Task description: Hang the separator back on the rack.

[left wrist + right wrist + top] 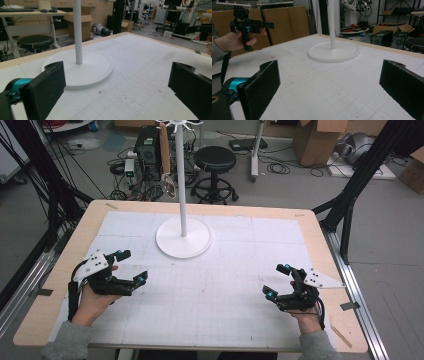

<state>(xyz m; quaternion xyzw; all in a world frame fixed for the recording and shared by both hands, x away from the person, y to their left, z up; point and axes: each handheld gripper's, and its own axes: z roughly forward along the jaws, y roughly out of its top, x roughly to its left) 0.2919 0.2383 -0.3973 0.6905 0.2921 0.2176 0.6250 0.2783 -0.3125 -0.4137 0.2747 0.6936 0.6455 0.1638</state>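
Both hands are just hovering over the desk (pixel 250 330) right now. The left gripper (pixel 131 266) is sitting wide open with nothing between its jaws, and the right gripper (pixel 276 281) is gaping wide too, also holding nothing. The white stand (pixel 183 237) is standing upright mid-desk toward the far edge, well apart from both, with lots of bare mat between.

Right tool (pixel 329 87) gaping; white stand (pixel 334 51) ahead; left tool (pixel 249 26) apparently empty.
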